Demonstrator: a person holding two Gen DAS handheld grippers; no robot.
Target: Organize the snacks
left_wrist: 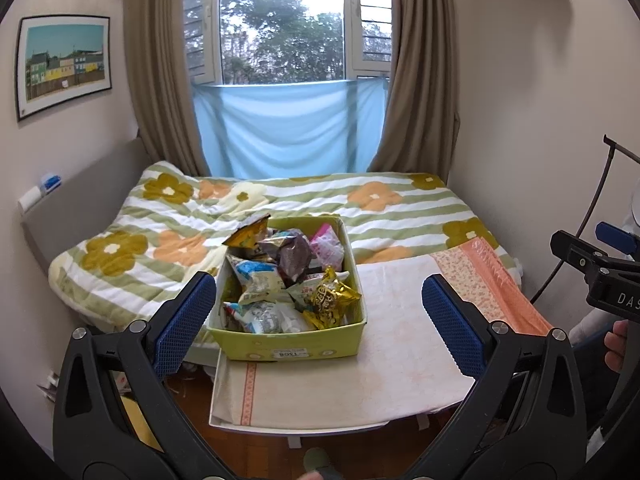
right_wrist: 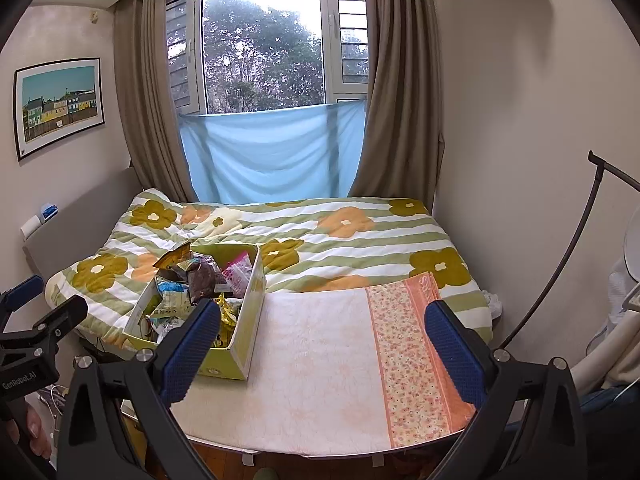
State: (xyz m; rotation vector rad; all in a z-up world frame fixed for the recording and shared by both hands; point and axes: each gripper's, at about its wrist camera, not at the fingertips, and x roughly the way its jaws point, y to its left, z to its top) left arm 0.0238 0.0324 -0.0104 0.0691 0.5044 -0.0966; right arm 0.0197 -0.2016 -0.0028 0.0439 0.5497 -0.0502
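Holding nothing, left gripper [left_wrist: 318, 312] and right gripper [right_wrist: 322, 350] hang spread wide above the table [right_wrist: 320, 360], where every snack packet [left_wrist: 332, 300] in sight sits heaped loose in the green box [left_wrist: 288, 346]: gathered, whether sorted unclear.

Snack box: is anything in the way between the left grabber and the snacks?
No, nothing visible blocks it. The left gripper hangs open in front of the green box, whose top is open with the snacks piled loose inside. Only bare table lies around the box.
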